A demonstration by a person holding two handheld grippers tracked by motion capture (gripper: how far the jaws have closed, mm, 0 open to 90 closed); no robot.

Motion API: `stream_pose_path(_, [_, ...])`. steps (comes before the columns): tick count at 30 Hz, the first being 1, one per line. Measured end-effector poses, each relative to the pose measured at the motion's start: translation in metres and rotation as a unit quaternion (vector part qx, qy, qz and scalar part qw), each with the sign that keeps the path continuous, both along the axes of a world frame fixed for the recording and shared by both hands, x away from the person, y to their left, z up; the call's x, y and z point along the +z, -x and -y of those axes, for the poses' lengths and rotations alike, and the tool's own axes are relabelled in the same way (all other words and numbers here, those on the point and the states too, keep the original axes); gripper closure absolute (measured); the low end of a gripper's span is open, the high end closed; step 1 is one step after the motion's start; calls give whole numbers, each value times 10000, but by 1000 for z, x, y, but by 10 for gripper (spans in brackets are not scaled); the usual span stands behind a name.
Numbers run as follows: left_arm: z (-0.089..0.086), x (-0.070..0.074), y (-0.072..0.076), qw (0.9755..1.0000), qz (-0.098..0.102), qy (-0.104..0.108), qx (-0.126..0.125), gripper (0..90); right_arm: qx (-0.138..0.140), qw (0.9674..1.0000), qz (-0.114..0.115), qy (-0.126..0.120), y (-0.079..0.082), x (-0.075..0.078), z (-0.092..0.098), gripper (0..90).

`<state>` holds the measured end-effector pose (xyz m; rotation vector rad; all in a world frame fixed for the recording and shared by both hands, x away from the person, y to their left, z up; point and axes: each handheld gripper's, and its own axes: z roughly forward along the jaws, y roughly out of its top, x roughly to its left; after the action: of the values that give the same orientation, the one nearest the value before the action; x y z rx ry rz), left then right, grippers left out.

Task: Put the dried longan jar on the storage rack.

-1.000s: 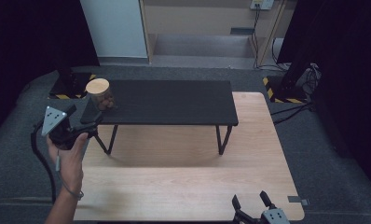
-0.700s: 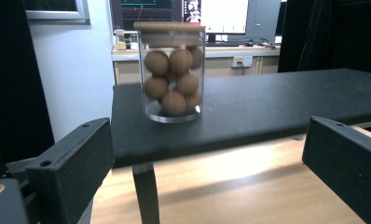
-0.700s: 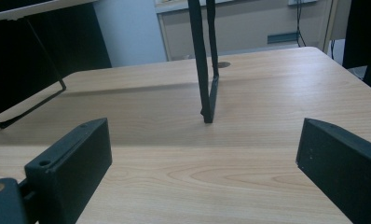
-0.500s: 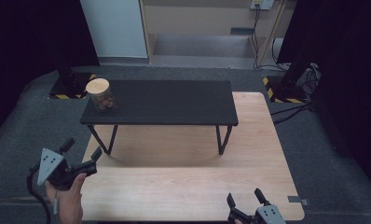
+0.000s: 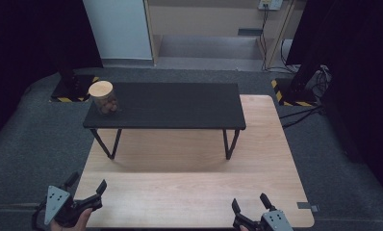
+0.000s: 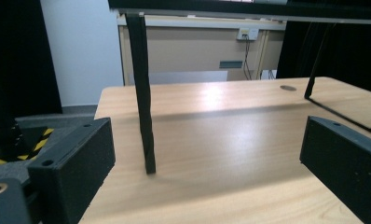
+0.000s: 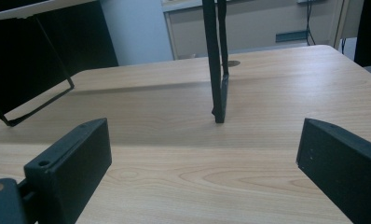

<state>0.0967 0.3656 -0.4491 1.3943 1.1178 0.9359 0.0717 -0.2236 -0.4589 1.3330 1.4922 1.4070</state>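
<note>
The left gripper (image 5: 86,186) hung low at the near left corner of the wooden table (image 5: 189,192), held in a hand (image 5: 76,219), its jaws spread wide with nothing between them. In the left gripper view those jaws framed bare wood and one thin black leg (image 6: 144,93) of the black bench (image 5: 165,106) that stood on the table. The right gripper (image 5: 249,204) sat at the near edge toward the right, jaws likewise parted and empty; its own view looked across the wood at another of the bench's legs (image 7: 216,60).

The jar (image 5: 103,96) stood upright at the far left end of the bench top, well apart from both grippers. It had a pale round lid, and something brown showed through its side, too small to make out.

Grey carpet (image 5: 31,144) lay around the table, and cables (image 5: 305,113) trailed over it off to the right
</note>
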Motion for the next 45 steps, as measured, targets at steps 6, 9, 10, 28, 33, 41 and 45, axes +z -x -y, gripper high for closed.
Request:
stream_pose_path(6, [4, -11, 4, 10000, -70, -17, 5, 18, 27, 10000, -10, 8, -1, 0, 0, 31])
stream_pose_path(9, [4, -14, 9, 9999, -39, 69, 99, 18, 7, 10000, 0, 5, 0, 0, 0, 31])
stream_pose_path(10, [4, -14, 10, 9999, -35, 63, 115, 17, 0, 10000, 0, 2, 0, 0, 0, 31])
stream_pose_path(28, [13, -28, 15, 9999, -81, -3, 87, 16, 0, 10000, -4, -5, -1, -1, 2, 30])
stream_pose_path(33, [17, -27, 14, 9999, -62, -71, 36, 16, 0, 10000, -10, -9, -1, -3, 4, 30])
stream_pose_path(41, [19, -24, 12, 9998, -83, -156, -4, 16, -4, 10000, -30, -44, -4, -7, 4, 30])
stream_pose_path(45, [20, -23, 12, 9998, -58, -189, 24, 15, -1, 10000, -35, -52, -4, -8, 4, 29])
